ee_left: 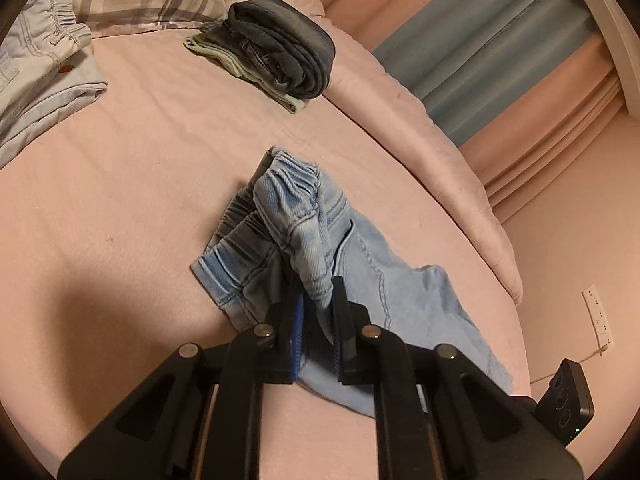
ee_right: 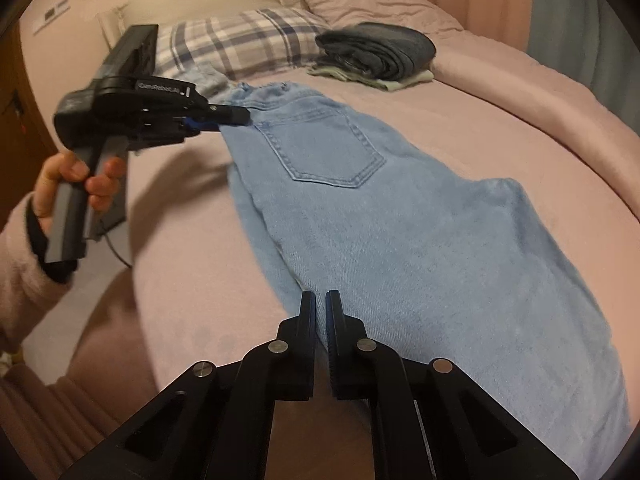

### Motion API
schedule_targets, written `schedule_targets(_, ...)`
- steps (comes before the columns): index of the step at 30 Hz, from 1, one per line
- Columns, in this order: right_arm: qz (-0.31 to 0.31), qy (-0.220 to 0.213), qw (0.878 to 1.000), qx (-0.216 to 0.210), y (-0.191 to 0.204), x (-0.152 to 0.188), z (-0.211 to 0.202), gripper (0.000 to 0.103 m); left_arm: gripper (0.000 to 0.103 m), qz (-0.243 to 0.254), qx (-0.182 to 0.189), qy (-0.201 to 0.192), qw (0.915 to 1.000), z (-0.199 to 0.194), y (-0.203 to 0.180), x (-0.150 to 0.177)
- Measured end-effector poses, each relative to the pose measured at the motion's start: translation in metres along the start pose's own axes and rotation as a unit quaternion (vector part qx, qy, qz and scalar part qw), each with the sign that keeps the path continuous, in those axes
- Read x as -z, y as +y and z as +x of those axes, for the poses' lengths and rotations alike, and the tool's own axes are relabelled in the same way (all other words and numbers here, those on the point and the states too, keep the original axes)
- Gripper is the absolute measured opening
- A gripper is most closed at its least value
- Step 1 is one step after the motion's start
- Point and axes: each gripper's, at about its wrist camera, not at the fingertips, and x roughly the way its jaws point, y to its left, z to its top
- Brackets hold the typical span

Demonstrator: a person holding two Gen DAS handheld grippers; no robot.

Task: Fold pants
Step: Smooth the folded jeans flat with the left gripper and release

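The left gripper [ee_right: 244,117] is a matte black handheld unit with a boxy body bearing small white lettering, a grey pistol-style handle, a thin dark cable trailing from its base, and a flat black block mounted on top. Its slim black fingers carry a blue pad [ee_left: 298,320] on one inner face. The right gripper [ee_right: 321,304] shows the same black linkage arms, joined by round silver pivot pins. The person's hand [ee_right: 68,184] emerges from a fluffy pale pink sleeve [ee_right: 20,280] over a dark cuff or strap at the wrist.
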Motion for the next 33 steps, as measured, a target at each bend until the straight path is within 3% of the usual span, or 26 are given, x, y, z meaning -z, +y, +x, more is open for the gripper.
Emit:
schedule_targets(6,-0.009,0.043,0.999,0.004,0.005,0.004,0.025,0.007,0.017,-0.008,-0.052,0.029,0.9982,0.015,0.013,0.007)
schedule_targets(8,0.020,0.039,0.999,-0.017,-0.002,0.001,0.022,0.015,0.017,0.003,-0.068,0.018,0.9975,0.008,0.011,0.007)
schedule_targets(11,0.049,0.006,0.998,-0.032,-0.014,0.001,-0.001,0.016,0.018,0.049,-0.088,-0.018,0.9947,-0.014,-0.006,0.007)
schedule_targets(13,0.094,-0.026,0.995,-0.029,-0.034,0.006,-0.023,0.016,0.023,0.087,-0.081,-0.036,0.9923,-0.022,-0.025,0.007)
schedule_targets(16,0.148,-0.044,0.987,0.033,-0.064,0.020,-0.041,0.016,0.043,0.134,-0.045,-0.019,0.9898,-0.008,-0.054,0.012)
schedule_targets(20,0.192,-0.024,0.974,0.122,-0.094,0.047,-0.050,0.016,0.043,0.181,-0.027,0.045,0.9820,0.043,-0.085,0.034)
schedule_targets(23,0.210,-0.018,0.968,0.137,-0.104,0.068,-0.056,0.016,0.043,0.198,-0.028,0.098,0.9749,0.078,-0.092,0.054)
schedule_targets(27,0.223,0.004,0.957,0.186,-0.120,0.107,-0.070,0.016,0.043,0.252,-0.069,0.107,0.9594,0.093,-0.095,0.072)
schedule_targets(29,0.262,-0.003,0.946,0.189,-0.137,0.127,-0.088,0.015,0.045,0.263,-0.075,0.114,0.9549,0.094,-0.096,0.071)
schedule_targets(33,0.382,-0.033,0.895,0.230,-0.179,0.175,-0.143,0.015,0.051,0.267,-0.087,0.127,0.9515,0.092,-0.100,0.070)
